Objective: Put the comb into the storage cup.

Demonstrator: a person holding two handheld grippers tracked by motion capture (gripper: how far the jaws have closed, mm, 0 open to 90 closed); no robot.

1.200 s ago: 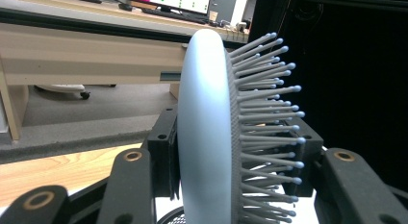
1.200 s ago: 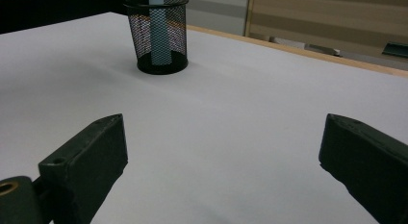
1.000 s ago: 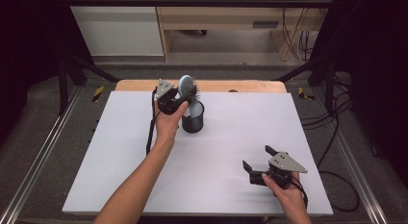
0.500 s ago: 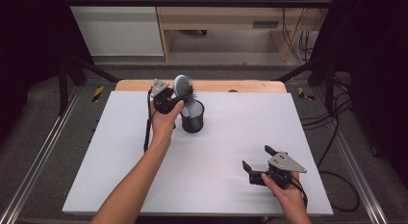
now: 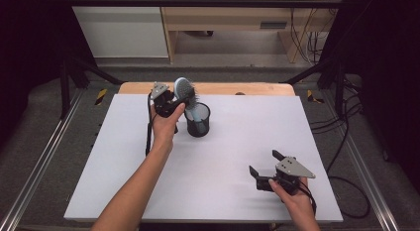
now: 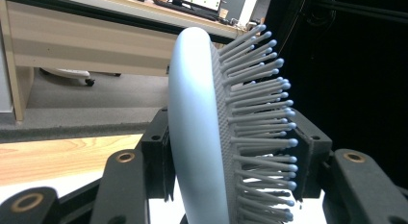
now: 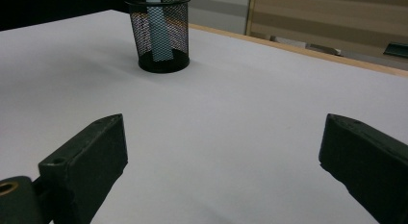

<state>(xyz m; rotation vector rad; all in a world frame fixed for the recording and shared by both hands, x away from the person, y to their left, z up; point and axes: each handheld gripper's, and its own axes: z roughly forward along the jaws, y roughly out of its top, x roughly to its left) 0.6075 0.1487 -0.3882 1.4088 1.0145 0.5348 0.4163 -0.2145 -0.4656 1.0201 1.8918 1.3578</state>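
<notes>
Hairbrush (image 5: 184, 89) stood handle-down in mesh cup (image 5: 198, 120), upper centre of high view, head sticking out above rim. L gripper (image 5: 168, 103) around brush head; jaws just been opening, brush head between them, back near one pad, bristles (image 6: 260, 113) toward other, contact unclear. R gripper (image 5: 270, 166) spread wide, empty, lower right on white table (image 5: 124, 191). Judged: light, rigid plastic; smooth back slippery, bristles springy. Best hold likely head edges or handle, not bristles.

Brush (image 5: 185, 90) standing in cup (image 5: 198, 123), far on table (image 5: 124, 186). Left gripper (image 5: 173, 99) at brush head. Right gripper (image 5: 265, 163) near front right.
</notes>
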